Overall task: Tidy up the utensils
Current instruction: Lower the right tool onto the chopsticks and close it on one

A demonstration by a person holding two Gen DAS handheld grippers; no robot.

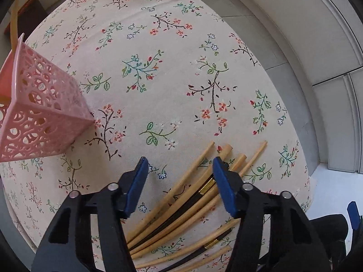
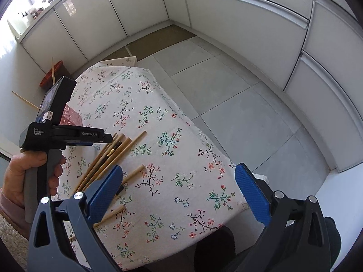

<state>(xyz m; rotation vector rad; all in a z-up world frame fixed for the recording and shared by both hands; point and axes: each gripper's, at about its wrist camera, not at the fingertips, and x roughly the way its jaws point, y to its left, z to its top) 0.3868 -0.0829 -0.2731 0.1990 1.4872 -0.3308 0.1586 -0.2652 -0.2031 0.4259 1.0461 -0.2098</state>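
A pile of wooden chopsticks (image 1: 181,204), some with black handles and gold bands, lies on the floral tablecloth (image 1: 158,68). My left gripper (image 1: 180,170) is open and empty, hovering just above the pile's tips. A pink perforated holder (image 1: 38,115) stands at the left with one chopstick (image 1: 13,22) in it. In the right wrist view my right gripper (image 2: 179,181) is wide open and empty over the table's near side. The pile (image 2: 109,156) lies to its left under the left gripper body (image 2: 68,133). The holder (image 2: 70,117) is partly hidden behind it.
Loose chopsticks (image 2: 133,173) lie near my right gripper's left finger. The table's right edge (image 2: 204,136) drops to a grey tiled floor (image 2: 238,90). White cabinets (image 2: 226,11) line the walls. A red-brown stool (image 2: 51,73) stands beyond the table.
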